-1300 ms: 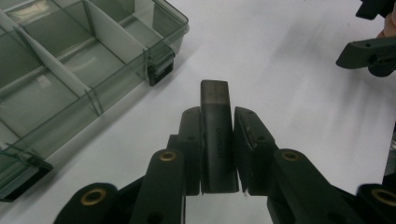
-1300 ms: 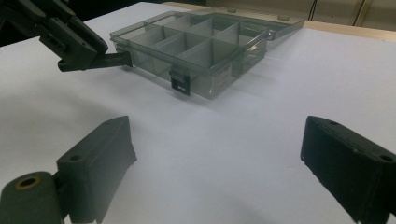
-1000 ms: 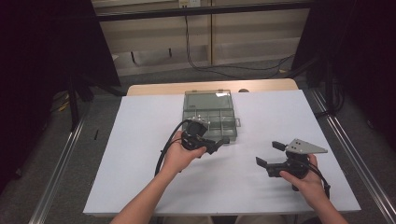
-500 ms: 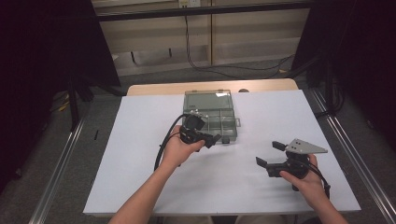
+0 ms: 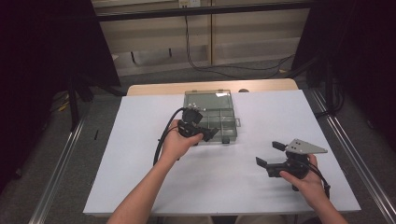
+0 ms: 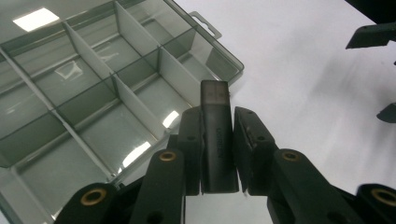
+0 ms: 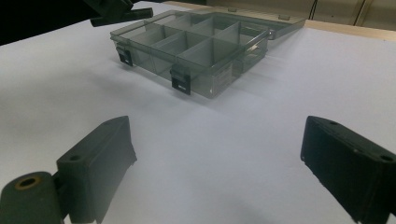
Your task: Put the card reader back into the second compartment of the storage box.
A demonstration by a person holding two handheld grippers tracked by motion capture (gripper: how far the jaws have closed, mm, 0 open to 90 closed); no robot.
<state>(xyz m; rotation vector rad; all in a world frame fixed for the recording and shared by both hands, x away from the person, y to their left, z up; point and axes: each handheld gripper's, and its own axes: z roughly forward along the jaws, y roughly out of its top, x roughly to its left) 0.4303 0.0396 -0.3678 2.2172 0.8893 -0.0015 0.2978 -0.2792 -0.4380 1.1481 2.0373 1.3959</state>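
A clear grey compartment box (image 5: 232, 130) lies open at the back middle of the white table. My left gripper (image 5: 208, 134) hovers at the box's near left corner, shut on a small dark stick. In the left gripper view the stick (image 6: 215, 135) stands upright between the pads (image 6: 189, 140), its tip just past the box's corner (image 6: 219, 56). The compartments in view hold nothing. My right gripper (image 5: 268, 153) rests low at the front right, open, nothing between its jaws. In the right gripper view, this gripper (image 7: 219, 154) faces the box's latched front wall (image 7: 205, 79).
A white sheet (image 5: 140, 154) covers the table, with a wooden edge (image 5: 154, 88) at the back. The box's lid (image 7: 280, 21) lies flat behind it. Metal rails (image 5: 355, 154) run along both sides. Cables trail from both grippers.
My left gripper has shifted slightly farther up the table toward the box, still holding the stick. The right gripper has stayed in place.
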